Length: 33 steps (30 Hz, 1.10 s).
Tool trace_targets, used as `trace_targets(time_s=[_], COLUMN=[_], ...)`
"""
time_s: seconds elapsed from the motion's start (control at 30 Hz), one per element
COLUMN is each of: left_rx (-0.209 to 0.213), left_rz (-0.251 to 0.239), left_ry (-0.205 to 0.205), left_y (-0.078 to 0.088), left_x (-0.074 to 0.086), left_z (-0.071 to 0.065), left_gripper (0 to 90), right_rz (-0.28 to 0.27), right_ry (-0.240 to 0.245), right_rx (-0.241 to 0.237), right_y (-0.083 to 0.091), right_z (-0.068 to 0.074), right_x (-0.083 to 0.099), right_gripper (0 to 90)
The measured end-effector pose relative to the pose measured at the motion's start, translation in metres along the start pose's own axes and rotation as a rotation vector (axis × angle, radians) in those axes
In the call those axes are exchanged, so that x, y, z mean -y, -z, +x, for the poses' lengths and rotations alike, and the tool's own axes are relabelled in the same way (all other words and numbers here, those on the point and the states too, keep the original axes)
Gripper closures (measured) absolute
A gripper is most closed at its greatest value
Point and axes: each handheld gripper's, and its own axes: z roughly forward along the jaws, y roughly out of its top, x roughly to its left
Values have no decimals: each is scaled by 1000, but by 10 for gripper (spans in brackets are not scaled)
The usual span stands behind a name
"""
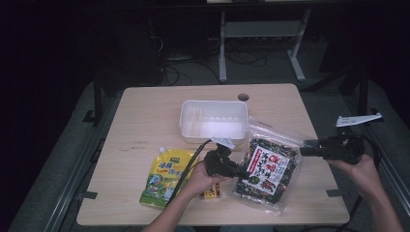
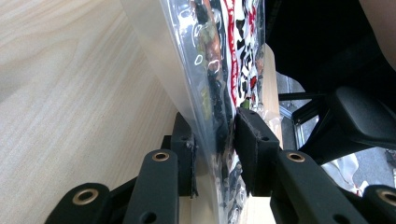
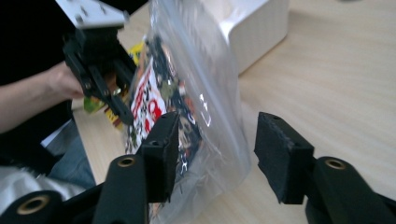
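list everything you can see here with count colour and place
table: 1, light wood, under everything
tub: 1, white, open, far middle of table
snack bag: 1, clear plastic with dark contents and a red, white and black label, right of middle, its edge between the left gripper's jaws
pouch: 1, yellow and green, lying flat near left
small packet: 1, yellow, partly hidden under the left hand
desk frame: 1, grey, on the floor beyond the table
left gripper: 1, black, shut on the snack bag
right gripper: 1, black, jaws open at the snack bag's right edge
hands: 2, near edge
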Motion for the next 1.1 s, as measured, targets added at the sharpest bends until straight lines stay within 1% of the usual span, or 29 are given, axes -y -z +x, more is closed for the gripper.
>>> trace_targets(time_s=[0.03,0.07,0.17,0.2,0.23,0.3,0.37,0.43,0.5,0.53,0.57,0.63,0.67,0.7,0.73,0.8,0.83,0.87,0.9,0.93,0.97,1.03,1.1], left_rx=[0,0,0,0,3,3,4,4,2,2,-9,-11,-21,-56,-53,-59,-77,-89,-89,-108,-132,-152,-177], left_rz=[0,1,-3,-3,-3,-3,-7,-9,-5,-5,0,-1,1,9,5,1,-5,-5,-5,-2,4,1,4], left_ry=[0,-3,-11,-11,-18,-20,-23,-26,-33,-33,-36,-34,-35,-41,-40,-41,-47,-52,-52,-57,-64,-66,-70], left_y=[0,0,1,1,1,1,1,1,2,2,2,3,3,5,6,8,13,16,16,19,25,33,41], left_x=[0,0,0,0,0,0,-1,-1,-1,-1,0,0,1,1,2,2,2,2,2,3,5,8,11], left_z=[0,-1,-2,-2,-2,-2,-3,-3,-4,-4,-4,-4,-4,-4,-4,-4,-6,-7,-7,-9,-10,-12,-13], left_gripper=[698,699,699,699,700,700,701,700,699,695,690,662,662,591,579,542,523,508,487,487,459,442,426], right_rz=[15,25,49,49,62,81,91,97,109,111,113,115,115,105,98,95,94,91,91,92,85,76,75], right_ry=[2,1,3,3,8,16,26,32,41,50,55,53,53,51,49,53,64,66,66,68,81,97,116], right_rx=[2,-5,-17,-17,-38,-52,-70,-101,-121,-129,-133,-152,-152,-182,-198,-196,-190,-190,-190,-187,-172,-156,-126], right_y=[-3,-6,-13,-13,-17,-21,-24,-27,-29,-30,-29,-28,-28,-26,-25,-24,-22,-21,-21,-19,-16,-11,-7], right_z=[0,0,0,0,0,1,2,4,5,6,7,8,8,11,13,15,20,23,23,25,30,36,42], right_x=[0,-1,-3,-3,-4,-5,-5,-5,-5,-6,-6,-7,-7,-9,-10,-11,-13,-14,-14,-16,-19,-22,-26], right_gripper=[457,457,465,465,475,522,551,601,694,703,721,739,739,772,775,778,781,782,782,783,784,785,784])
